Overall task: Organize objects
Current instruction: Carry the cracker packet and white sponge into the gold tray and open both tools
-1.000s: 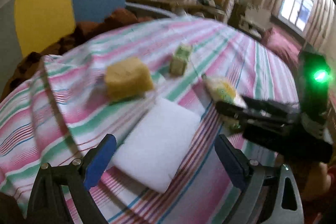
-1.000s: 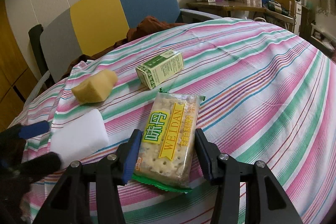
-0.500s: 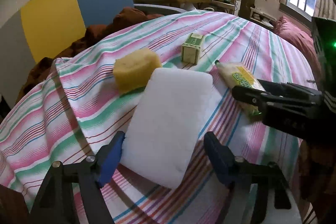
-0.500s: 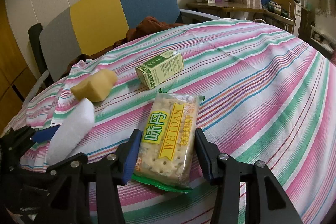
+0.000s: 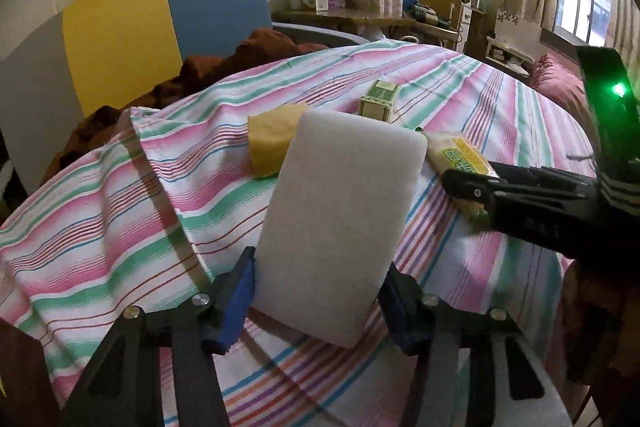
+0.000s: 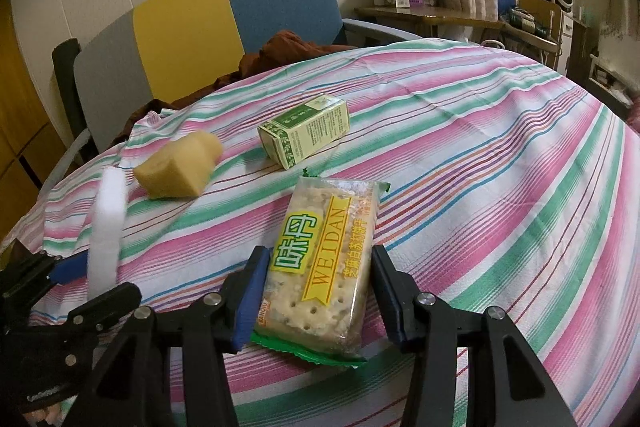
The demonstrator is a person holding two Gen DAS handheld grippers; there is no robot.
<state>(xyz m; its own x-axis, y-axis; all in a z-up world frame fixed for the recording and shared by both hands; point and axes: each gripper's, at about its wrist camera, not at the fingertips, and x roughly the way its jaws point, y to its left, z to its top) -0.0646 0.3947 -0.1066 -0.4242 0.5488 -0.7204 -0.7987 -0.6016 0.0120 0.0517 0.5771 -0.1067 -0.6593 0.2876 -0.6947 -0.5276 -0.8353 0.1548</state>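
A flat white sponge (image 5: 340, 223), rounded at the corners, stands tilted up between the closing jaws of the left gripper (image 5: 318, 301). The right gripper (image 6: 318, 301) clasps a cracker pack (image 6: 324, 267), whose printed label only the right wrist view shows.

The sponge block (image 5: 340, 223) is white, matt, fine-pored foam. The yellow sponge (image 6: 180, 165) looks coarser. At twelve o'clock, the cracker pack (image 6: 324, 263) wears glossy plastic wrap and the small box (image 6: 306, 131) is printed cardboard. The striped cloth (image 6: 500, 195) is woven, matt.
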